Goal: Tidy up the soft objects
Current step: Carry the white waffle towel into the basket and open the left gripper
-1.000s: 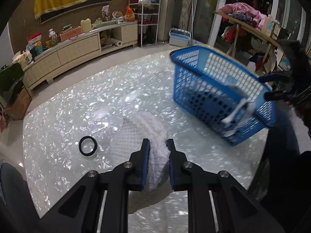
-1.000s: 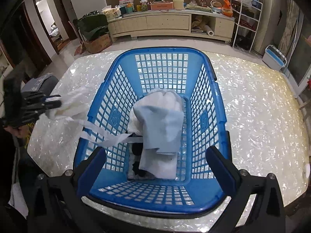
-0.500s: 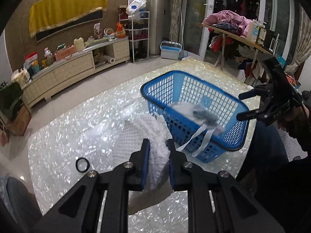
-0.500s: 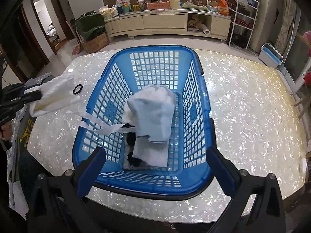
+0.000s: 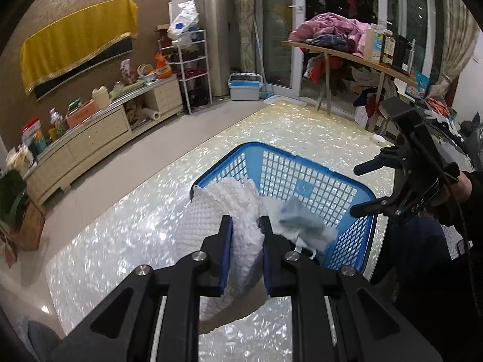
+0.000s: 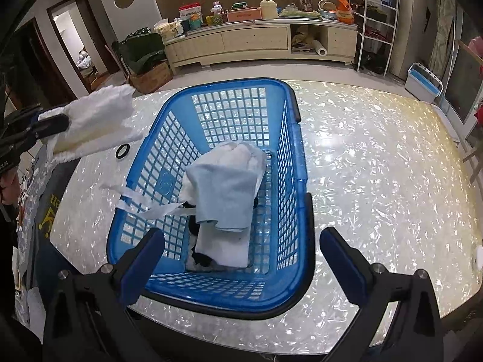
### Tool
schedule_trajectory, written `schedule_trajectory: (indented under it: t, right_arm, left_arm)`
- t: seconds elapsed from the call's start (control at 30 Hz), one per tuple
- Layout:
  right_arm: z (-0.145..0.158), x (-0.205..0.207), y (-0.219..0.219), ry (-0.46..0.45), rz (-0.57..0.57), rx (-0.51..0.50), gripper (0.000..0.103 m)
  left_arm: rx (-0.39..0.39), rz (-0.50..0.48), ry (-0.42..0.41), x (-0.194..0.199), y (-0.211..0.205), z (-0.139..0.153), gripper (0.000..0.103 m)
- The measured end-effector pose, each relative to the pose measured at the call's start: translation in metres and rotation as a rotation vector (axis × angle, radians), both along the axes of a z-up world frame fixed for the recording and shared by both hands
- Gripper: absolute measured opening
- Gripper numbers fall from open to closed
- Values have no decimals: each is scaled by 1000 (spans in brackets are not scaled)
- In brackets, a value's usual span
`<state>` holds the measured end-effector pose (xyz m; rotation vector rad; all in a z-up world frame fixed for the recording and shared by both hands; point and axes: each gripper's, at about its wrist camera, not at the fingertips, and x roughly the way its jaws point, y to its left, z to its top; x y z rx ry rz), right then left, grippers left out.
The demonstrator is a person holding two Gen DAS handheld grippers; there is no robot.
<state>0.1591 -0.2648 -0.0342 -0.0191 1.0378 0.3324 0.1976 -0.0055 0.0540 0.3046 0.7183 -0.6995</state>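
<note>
My left gripper is shut on a white textured cloth and holds it in the air beside the near-left rim of the blue basket. In the right wrist view the same cloth hangs left of the basket. The basket holds a light blue towel, white cloths and a dark item; white straps trail over its left rim. My right gripper is open and empty, its fingers either side of the basket's near end. It also shows in the left wrist view.
A black ring lies on the pearl-white table left of the basket. A small white disc lies at the table's far edge. A low cabinet, a wire shelf and a clothes-piled bench stand beyond.
My left gripper has lifted the white cloth off the table and carried it toward the basket. The right gripper has drawn back and risen a little, still open.
</note>
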Motion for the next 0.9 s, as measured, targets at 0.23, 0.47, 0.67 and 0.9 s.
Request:
schedule_trajectory:
  t: [0.23,0.47,0.67,0.9]
  right_arm:
    - [-6,9,-12,5,-10,29,103]
    - [-9,17,-12,14,-19,51,103]
    - [-12,23,-16,20,-12,54,103]
    - [-14,24,-25,27,-36,62,103]
  left_arm:
    - [38,-69,1,21,-37,-4,16]
    - [58,-102,23,45,-73,-25,16]
    - [84,-166,84,51,-106,-53,16]
    - [150,-242,176,53,-136,-81,16]
